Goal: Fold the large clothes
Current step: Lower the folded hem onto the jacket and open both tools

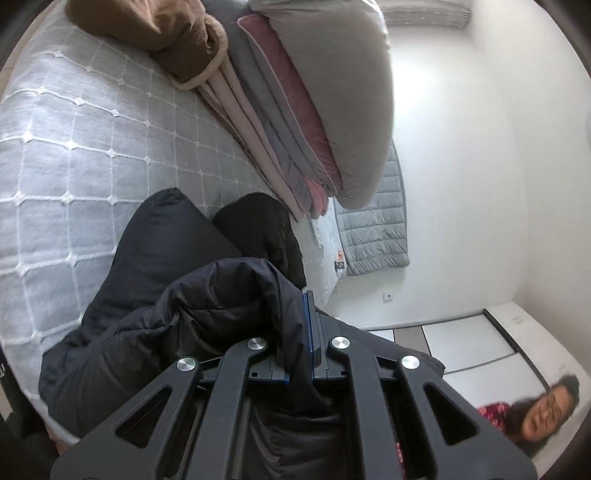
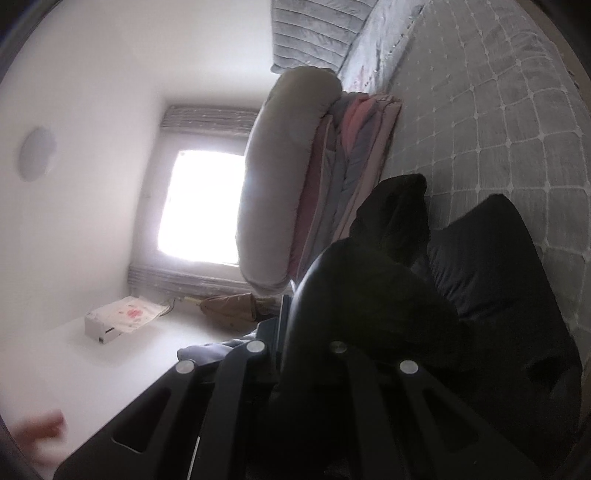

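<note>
Both my grippers — left [image 1: 308, 332], right [image 2: 284, 332] — have fingers clamped on the black puffer jacket [image 1: 166, 295], which is bunched over the bed's [image 1: 74, 155] grey quilted cover, beside folded bedding [image 1: 295, 110]

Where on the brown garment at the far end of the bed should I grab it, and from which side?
Take the brown garment by its pale rolled edge, the thick rim nearest the open bedspread. Come in low across the bedspread: the stack of folded bedding crowds its other side. Both grippers are clamped on the black jacket, so one must let go first.
</note>
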The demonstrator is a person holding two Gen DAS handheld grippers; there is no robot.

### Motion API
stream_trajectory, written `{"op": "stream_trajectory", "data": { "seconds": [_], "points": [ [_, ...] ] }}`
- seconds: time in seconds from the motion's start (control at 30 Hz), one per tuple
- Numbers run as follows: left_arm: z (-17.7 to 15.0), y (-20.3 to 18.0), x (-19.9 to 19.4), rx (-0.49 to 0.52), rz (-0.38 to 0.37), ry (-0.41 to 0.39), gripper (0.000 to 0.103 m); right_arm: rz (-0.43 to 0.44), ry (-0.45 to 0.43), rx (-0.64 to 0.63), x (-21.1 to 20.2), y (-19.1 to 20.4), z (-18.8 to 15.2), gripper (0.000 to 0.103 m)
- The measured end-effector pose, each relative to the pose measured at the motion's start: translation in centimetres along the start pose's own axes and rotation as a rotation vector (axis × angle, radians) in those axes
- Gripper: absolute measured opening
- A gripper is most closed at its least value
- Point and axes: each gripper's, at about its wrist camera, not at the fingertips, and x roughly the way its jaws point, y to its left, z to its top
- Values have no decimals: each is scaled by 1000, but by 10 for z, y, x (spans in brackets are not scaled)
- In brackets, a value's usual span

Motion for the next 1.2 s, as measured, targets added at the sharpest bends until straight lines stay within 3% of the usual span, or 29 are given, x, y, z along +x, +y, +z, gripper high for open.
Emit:
{"op": "stream_trajectory", "data": {
  "seconds": [0.43, 0.87, 0.97, 1.03, 1.07, 1.2],
  "points": [
    [40, 43, 61, -94, 76, 12, 5, -82, 24, 101, 55, -59, 38, 6],
    [58, 75, 97, -163, 151, 36, 9, -139, 56, 206, 80, -106, 47, 10],
    [62, 78, 102, -179, 159, 41, 10, -116, 63, 251, 79, -115, 49, 17],
    [65, 79, 103, -191, 167, 45, 10, -104, 50, 296, 75, -123, 51, 35],
    [67, 80, 103, -195, 172, 46, 10, -105, 44, 305, 73, -125, 52, 38],
    [71, 80, 106, -191, 191, 49, 11, -131, 32, 314, 68, -129, 55, 43]
  ]
}}
